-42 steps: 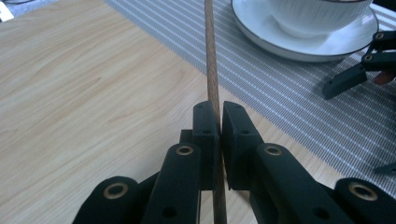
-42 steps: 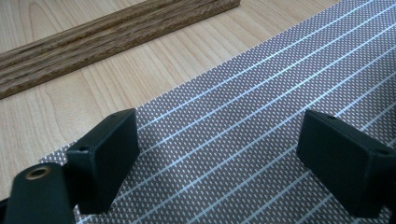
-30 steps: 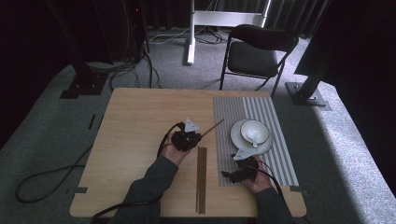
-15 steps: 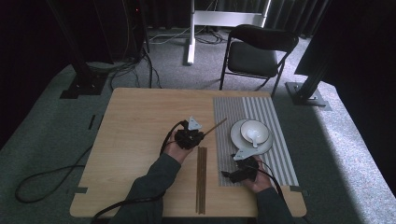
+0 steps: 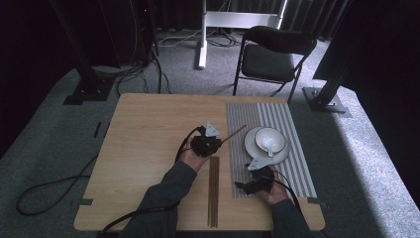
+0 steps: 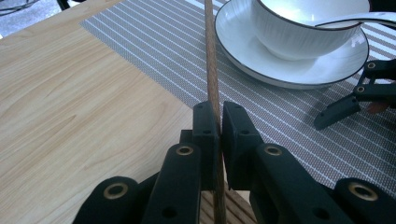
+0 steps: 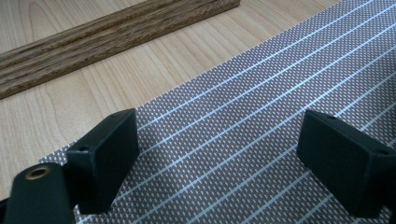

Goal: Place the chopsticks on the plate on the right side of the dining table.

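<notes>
My left gripper [image 5: 216, 144] is shut on one thin wooden stick [image 5: 234, 133], held a little above the table near the left edge of the grey striped placemat [image 5: 297, 163]. In the left gripper view the stick [image 6: 211, 70] runs forward from between the jaws, past the white saucer [image 6: 261, 60]. On the saucer stands a white bowl [image 6: 299, 32] with a spoon [image 6: 355, 19] in it. My right gripper [image 5: 243, 187] rests low over the placemat's near left corner. Its jaws [image 7: 233, 158] stand wide open with nothing between them.
Several more wooden sticks [image 5: 214, 191] lie side by side on the wooden table [image 5: 143, 144], between the two hands; they also cross the right gripper view as a bundle [image 7: 93, 42]. A folding chair [image 5: 275, 54] stands beyond the table's far edge.
My left gripper has carried the stick slightly to the right, toward the placemat and the saucer. The right gripper has stayed where it was.
</notes>
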